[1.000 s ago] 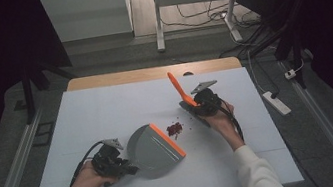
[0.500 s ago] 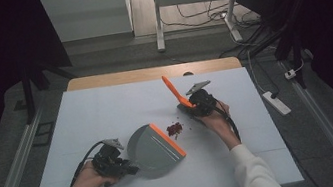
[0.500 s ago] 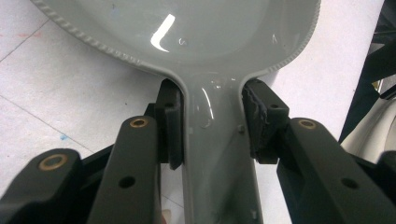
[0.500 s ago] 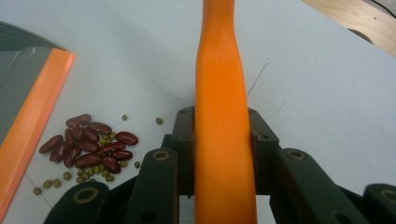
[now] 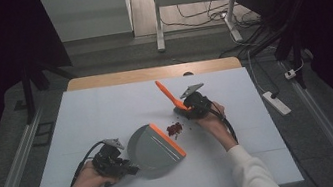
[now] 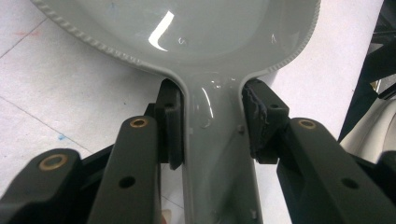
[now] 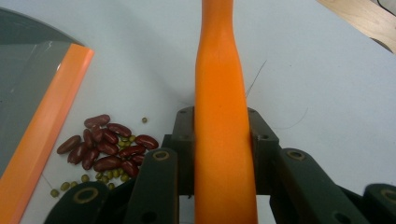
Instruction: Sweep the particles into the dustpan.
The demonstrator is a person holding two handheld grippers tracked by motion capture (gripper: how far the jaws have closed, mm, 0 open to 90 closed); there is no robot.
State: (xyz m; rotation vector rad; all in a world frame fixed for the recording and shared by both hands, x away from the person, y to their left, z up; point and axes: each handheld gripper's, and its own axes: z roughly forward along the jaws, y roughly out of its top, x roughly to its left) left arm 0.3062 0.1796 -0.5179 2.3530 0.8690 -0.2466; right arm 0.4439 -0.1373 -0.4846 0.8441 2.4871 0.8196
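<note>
White tabletop [image 5: 107, 113] held a grey dustpan [image 5: 152, 146], orange lip toward the beans [image 5: 175, 129], handle clamped by the left gripper [image 6: 212, 116]. Right gripper [image 7: 224, 135] clamped the orange brush handle [image 7: 219, 116], angled up, away from the person. No legible writing.

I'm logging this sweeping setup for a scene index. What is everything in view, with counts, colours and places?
dustpan: one, grey with orange lip, table centre, handle clamped in left tongs
brush handle: one, orange, clamped in right tongs, tilted up
red beans: small pile, dark red, just off the dustpan's lip
green beans: several, tiny, among the red ones
table: one, white top
power strip: one, white, floor at right
left tongs: black, shut
right tongs: black, shut
</note>
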